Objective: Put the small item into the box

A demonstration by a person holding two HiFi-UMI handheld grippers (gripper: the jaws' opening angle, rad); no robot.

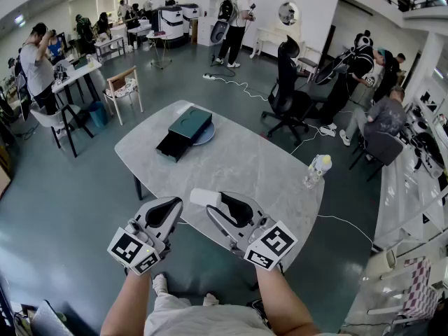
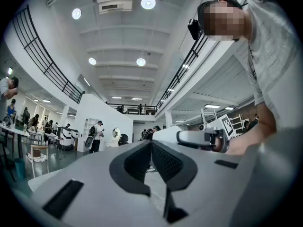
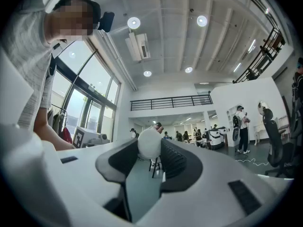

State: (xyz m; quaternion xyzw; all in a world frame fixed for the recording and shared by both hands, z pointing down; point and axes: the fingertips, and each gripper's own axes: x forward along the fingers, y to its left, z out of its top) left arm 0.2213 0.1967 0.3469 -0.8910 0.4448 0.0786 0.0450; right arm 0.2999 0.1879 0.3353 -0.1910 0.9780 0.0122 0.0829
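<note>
In the right gripper view a small round white item (image 3: 150, 143) is pinched between the tips of my right gripper (image 3: 149, 149), shut on it and raised off the table. The head view shows that item (image 1: 204, 197) as a pale lump at the right gripper (image 1: 214, 203), over the near edge of the grey table (image 1: 245, 163). The dark box (image 1: 183, 133) lies on the table's far left part, well beyond both grippers. My left gripper (image 1: 171, 206) hovers to the left of the right one, shut and empty, its jaw tips meeting in its own view (image 2: 151, 145).
A clear bottle with a yellow cap (image 1: 316, 171) stands at the table's right edge. A black office chair (image 1: 288, 96) sits beyond the table, a white cable (image 1: 238, 84) lies on the floor, and several people stand around the hall.
</note>
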